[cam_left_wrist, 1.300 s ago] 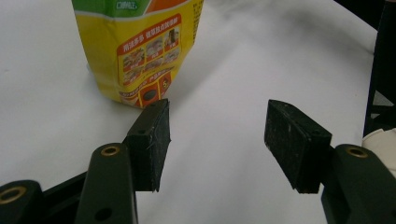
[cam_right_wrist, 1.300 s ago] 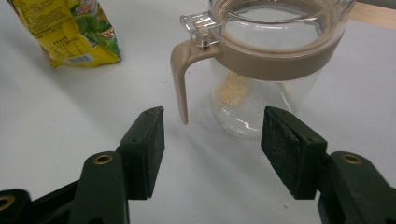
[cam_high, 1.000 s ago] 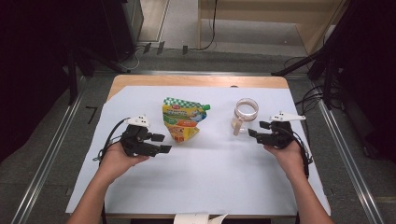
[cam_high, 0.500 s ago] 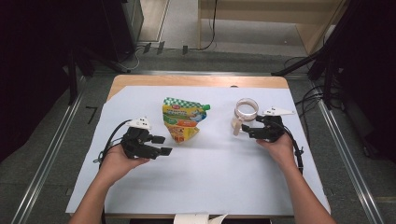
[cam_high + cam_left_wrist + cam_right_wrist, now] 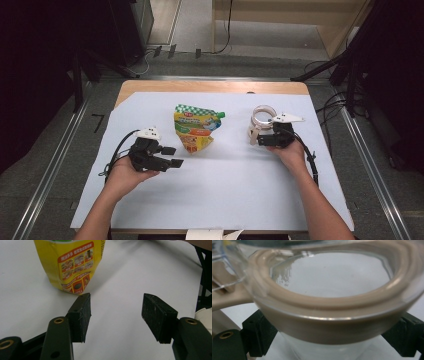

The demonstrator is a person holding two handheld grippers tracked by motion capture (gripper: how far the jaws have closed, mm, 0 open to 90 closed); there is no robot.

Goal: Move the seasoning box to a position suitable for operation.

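Observation:
A yellow and green snack pouch (image 5: 196, 129) lies flat at the middle of the white sheet. My left gripper (image 5: 172, 156) rests just left of and nearer than the pouch, open with nothing between its fingers. In the left gripper view the pouch's bottom edge (image 5: 75, 267) lies just beyond the left jaw of that gripper (image 5: 116, 315). A clear jar (image 5: 263, 117) with a beige rim and clasp stands to the right. My right gripper (image 5: 260, 140) is at its near side. Its jaws have just been opening. In the right gripper view the jar (image 5: 329, 297) sits between the jaws of the right gripper (image 5: 332, 340), one on each side below the rim.
The white sheet (image 5: 225, 195) covers a wooden table (image 5: 210, 86) with metal rails on the floor at both sides. Cables trail from both grippers. A white paper piece (image 5: 210, 234) hangs at the near table edge.
My right gripper moved forward and left from the open sheet up to the jar, and its jaws now flank the jar. The left gripper and pouch stayed put.

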